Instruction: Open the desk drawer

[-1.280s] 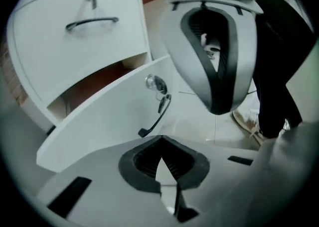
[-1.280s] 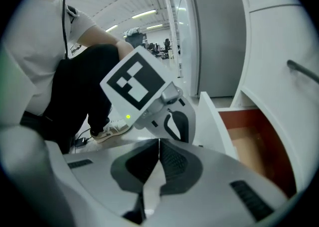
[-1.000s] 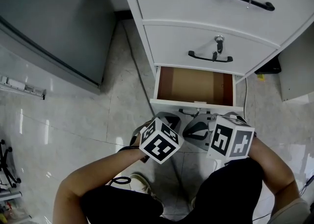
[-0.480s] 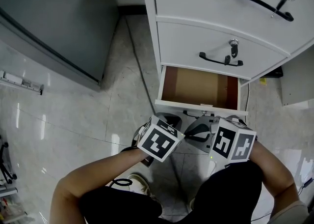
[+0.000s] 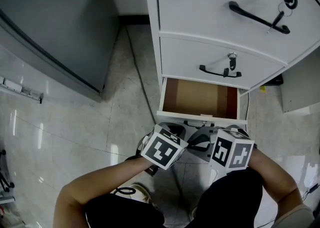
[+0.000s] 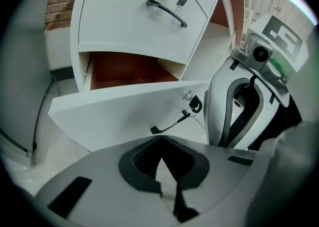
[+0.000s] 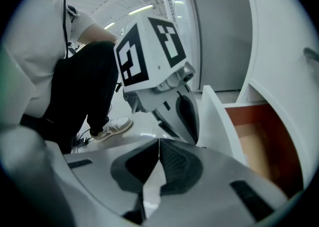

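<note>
Cabinet (image 5: 210,2) comes first: white, with three fronts stacked one above another. It sits in our downward view much as it did a second ago, only shifted a little in the frame. Its bottom drawer (image 5: 200,97) stands pulled out with its bare brown inside showing, and it is no further out than it was a second ago. The two drawers above it are shut. So we judge that the pull is already made and the task is as good as done, unless a wider opening is wanted.

Our left gripper (image 6: 161,161) hovers just in front of the drawer's white front, with its jaws together on nothing. Its marker cube (image 5: 164,147) has rolled a little since a second ago, and that is the only real change we see. Our right gripper (image 7: 159,144) hangs close beside the left one. Its jaws are also together and empty, and it points across at the left gripper and the drawer's corner.

The drawer's black handle (image 6: 169,123) lies ahead of the left tips, apart from them. A key (image 6: 193,104) hangs in the lock just above it.
</note>
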A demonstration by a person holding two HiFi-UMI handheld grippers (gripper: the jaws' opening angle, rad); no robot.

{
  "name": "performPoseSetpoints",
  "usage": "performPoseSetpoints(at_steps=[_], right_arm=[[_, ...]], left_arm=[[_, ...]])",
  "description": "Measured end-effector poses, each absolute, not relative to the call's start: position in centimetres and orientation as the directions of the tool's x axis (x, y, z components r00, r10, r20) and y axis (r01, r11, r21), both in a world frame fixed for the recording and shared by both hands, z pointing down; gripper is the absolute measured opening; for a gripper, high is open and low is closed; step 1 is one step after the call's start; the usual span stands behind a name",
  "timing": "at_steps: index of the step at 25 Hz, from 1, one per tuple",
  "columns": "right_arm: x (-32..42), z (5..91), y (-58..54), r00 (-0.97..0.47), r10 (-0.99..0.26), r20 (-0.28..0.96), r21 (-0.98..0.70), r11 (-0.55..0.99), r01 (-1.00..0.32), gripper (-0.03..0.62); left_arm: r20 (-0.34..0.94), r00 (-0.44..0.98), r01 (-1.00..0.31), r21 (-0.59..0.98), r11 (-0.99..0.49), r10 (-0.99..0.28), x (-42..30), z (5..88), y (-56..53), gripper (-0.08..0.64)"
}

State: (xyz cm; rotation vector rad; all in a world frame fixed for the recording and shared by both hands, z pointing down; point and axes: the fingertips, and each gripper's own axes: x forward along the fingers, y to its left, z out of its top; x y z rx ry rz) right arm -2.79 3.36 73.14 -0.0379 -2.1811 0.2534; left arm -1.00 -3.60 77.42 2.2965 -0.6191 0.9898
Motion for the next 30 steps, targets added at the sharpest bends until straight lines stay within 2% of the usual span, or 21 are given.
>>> performPoseSetpoints(at_steps=[6,14,20,26,30], right_arm=[[-2.5,72.7,4.0,-0.562,0.134,0.816,-0.195,0.979,-0.050,0.017],[-2.4,72.1,3.7,-0.517,0.094,0.851,-0.139,0.989,-0.051,0.017],[-3.8,72.4,5.5,-0.509,0.168,0.844,-0.207,0.978,-0.019,0.017],[-0.9,72.2,4.9,-0.495,0.076,0.865,-0.219,0.946,-0.238,0.017],[0.6,70.9,3.8,-0.485,0.025,0.874,-0.237,0.893,-0.382,0.017]], left_arm=[[0.759,0.624,-0.610,0.325,-0.723,-0.185,-1.0,76.5,-3.3,0.005],[0.754,0.621,-0.648,0.342,-0.680,-0.213,-1.0,75.3,-3.6,0.005],[0.751,0.622,-0.666,0.358,-0.654,-0.223,-0.7,74.9,-3.2,0.005],[0.797,0.543,-0.730,0.293,-0.617,-0.264,-3.3,73.1,-4.0,0.005],[0.819,0.463,-0.769,0.180,-0.614,-0.340,-5.0,71.1,-5.0,0.005]])
